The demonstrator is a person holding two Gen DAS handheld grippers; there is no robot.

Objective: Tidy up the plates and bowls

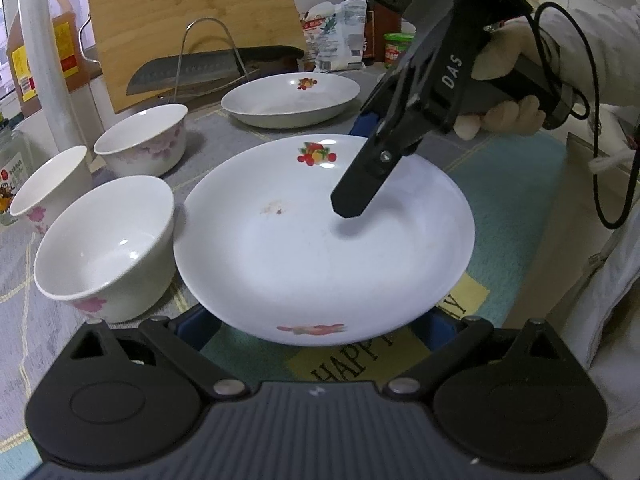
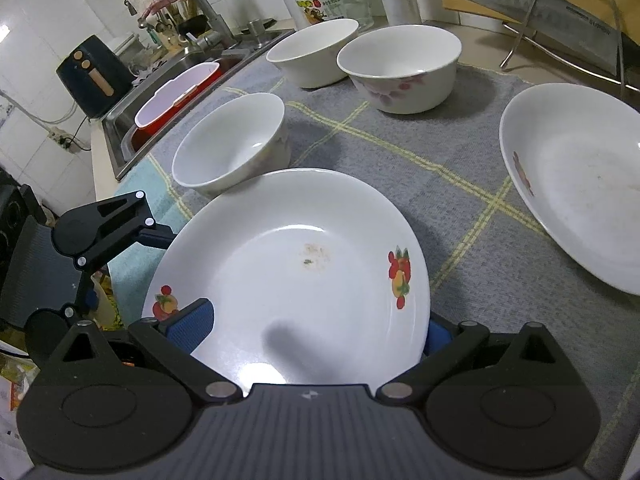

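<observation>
Glossy round white plate (image 1: 320, 248), fruit decals, frame centre on woven grey cloth (image 2: 460, 184). Left gripper (image 1: 316, 334) spread wide beneath its near rim. Right gripper (image 2: 308, 330) straddles rim; grip state unclear.

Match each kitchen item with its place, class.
1. near plate
2. far plate
3. cleaver
4. red basin

a. in the sink
b. propped on the wire stand
c. closest to both cameras
d. on the grey cloth, just in front of the wire stand

Pairs: 1-c, 2-d, 3-b, 4-a
</observation>
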